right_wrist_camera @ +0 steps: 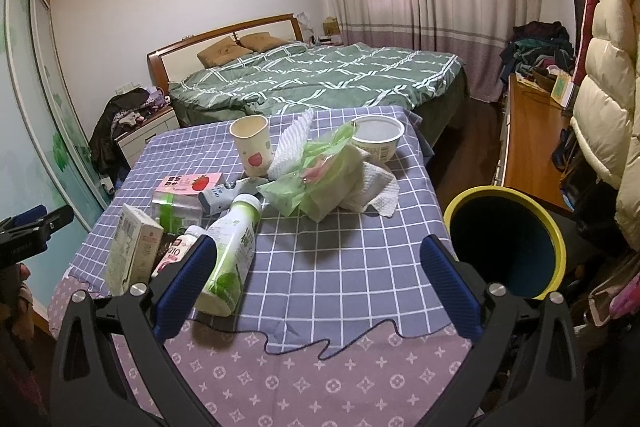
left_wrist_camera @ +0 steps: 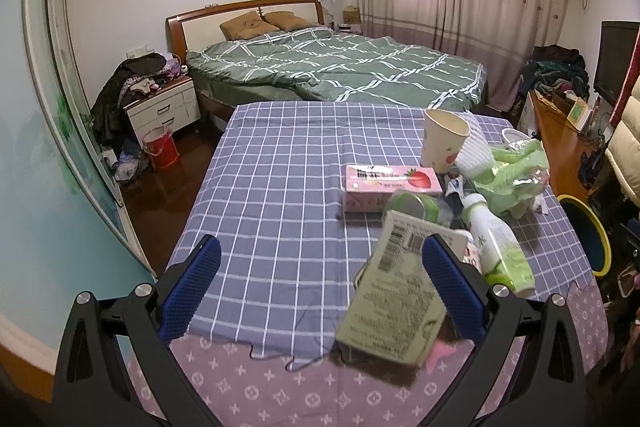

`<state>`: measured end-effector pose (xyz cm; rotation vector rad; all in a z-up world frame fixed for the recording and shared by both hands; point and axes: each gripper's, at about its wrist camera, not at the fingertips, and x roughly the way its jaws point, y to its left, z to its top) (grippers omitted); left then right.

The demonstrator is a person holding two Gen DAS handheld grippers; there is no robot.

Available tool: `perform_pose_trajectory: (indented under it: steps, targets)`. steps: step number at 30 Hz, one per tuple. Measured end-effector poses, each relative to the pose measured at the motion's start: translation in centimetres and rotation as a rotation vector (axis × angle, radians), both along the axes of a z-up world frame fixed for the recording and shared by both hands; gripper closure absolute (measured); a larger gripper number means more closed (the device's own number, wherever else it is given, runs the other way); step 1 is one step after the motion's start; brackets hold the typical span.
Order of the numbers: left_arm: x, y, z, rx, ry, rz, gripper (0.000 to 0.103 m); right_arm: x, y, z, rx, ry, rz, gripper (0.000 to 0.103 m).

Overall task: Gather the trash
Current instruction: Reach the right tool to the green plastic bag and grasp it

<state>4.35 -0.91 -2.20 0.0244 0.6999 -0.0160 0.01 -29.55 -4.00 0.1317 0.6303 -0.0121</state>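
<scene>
Trash crowding a checked table (right_wrist_camera: 340,267)

Both tongs, left (left_wrist_camera: 320,287) and right (right_wrist_camera: 316,287), are gaping wide; a carton (left_wrist_camera: 396,295) is standing at lower centre, against the left tongs' right finger.

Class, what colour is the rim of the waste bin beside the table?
Yellow, around a dark blue inside; the waste bin shows best in the right wrist view.

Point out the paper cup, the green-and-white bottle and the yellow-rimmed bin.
paper cup (right_wrist_camera: 251,147): right wrist view, its front wall.
green-and-white bottle (right_wrist_camera: 232,251): right wrist view, its label.
yellow-rimmed bin (right_wrist_camera: 556,227): right wrist view, its right rim.
</scene>
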Motion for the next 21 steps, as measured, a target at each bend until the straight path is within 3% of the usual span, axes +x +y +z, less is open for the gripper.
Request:
perform_pose_trajectory:
  steps: [8,14,21]
  targets:
    - [5.3,0.6,-0.5,-0.008,0.003,0.003,0.004,5.5,-0.6,-0.1,0.022,0.039,-0.011,0.006]
    - [10.7,0.5,-1.5,-0.005,-0.004,-0.006,0.004,11.5,-0.1,-1.0,-0.017,0.079,-0.027,0.006]
    - [15.6,1.1,-2.0,-0.004,-0.050,0.006,0.004,16.2,-0.1,-2.9,-0.012,0.156,-0.048,0.020]
